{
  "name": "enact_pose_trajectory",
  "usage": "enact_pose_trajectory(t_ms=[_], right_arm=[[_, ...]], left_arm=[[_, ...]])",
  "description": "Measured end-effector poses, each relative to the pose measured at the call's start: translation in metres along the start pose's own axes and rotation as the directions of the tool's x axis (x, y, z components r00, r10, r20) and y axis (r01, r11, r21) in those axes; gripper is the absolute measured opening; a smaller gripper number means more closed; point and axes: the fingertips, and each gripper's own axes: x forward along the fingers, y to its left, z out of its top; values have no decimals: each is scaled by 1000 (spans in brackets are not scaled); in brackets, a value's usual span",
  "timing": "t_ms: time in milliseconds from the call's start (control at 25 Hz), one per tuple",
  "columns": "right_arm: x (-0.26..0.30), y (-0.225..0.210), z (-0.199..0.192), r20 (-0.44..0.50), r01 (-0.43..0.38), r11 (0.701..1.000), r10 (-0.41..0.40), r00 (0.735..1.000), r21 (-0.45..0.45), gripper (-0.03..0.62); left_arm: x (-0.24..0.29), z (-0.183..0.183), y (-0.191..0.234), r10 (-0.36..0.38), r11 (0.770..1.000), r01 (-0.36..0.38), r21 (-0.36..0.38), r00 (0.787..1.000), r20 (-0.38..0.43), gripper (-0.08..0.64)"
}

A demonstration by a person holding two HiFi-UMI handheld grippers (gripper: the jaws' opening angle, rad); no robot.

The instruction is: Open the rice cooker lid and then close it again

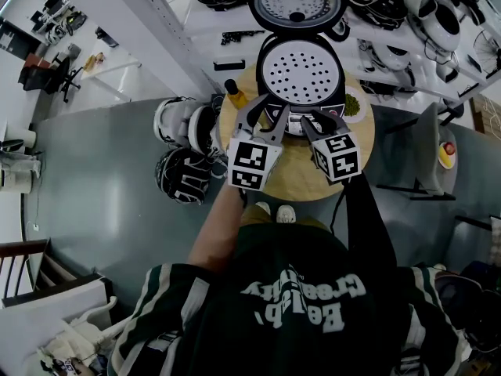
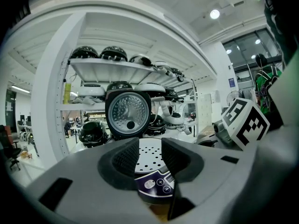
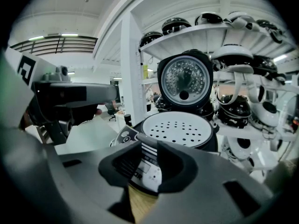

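Observation:
The rice cooker (image 1: 301, 81) stands on a round wooden table (image 1: 293, 180). Its lid (image 1: 298, 2) is swung up and back, and the white perforated inner plate (image 1: 300, 70) is exposed. My left gripper (image 1: 268, 114) and right gripper (image 1: 322, 121) hover side by side just before the cooker's front control panel. In the left gripper view the jaws (image 2: 150, 155) stand apart with only the panel (image 2: 158, 183) seen through the gap. The right gripper (image 3: 148, 160) likewise has a gap between its pads, nothing in it, with the cooker (image 3: 180, 129) and raised lid (image 3: 184, 83) beyond.
A dark bottle with a yellow top (image 1: 235, 94) stands left of the cooker, and a plate of green food (image 1: 354, 104) lies to its right. Several other cookers (image 1: 184, 151) sit on the floor at left. White shelves (image 1: 423, 14) with more cookers rise behind the table.

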Motion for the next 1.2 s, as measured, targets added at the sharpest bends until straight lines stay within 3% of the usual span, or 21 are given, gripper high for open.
enact_pose_trajectory(t_ms=[560,720,840,1040,1200], right_arm=[[3,-2,1,-3,22,1000,-21,1000,12,97],[2,-1,-2,-20,-23,998,25,1000,61,89],[-4,-2,-1,-67,-36,999,38,997,39,100],[-26,-29,35,39,78,995,-80,996,67,110],[-45,-64,82,144,195,980,-198,970,36,120]], left_arm=[[11,-7,15,-35,999,34,-21,999,-2,147],[19,-1,26,-65,998,65,-19,998,7,167],[26,14,38,-92,996,92,-8,996,19,170],[41,50,63,-124,992,124,4,991,59,199],[54,87,83,-132,991,135,-21,984,117,206]])
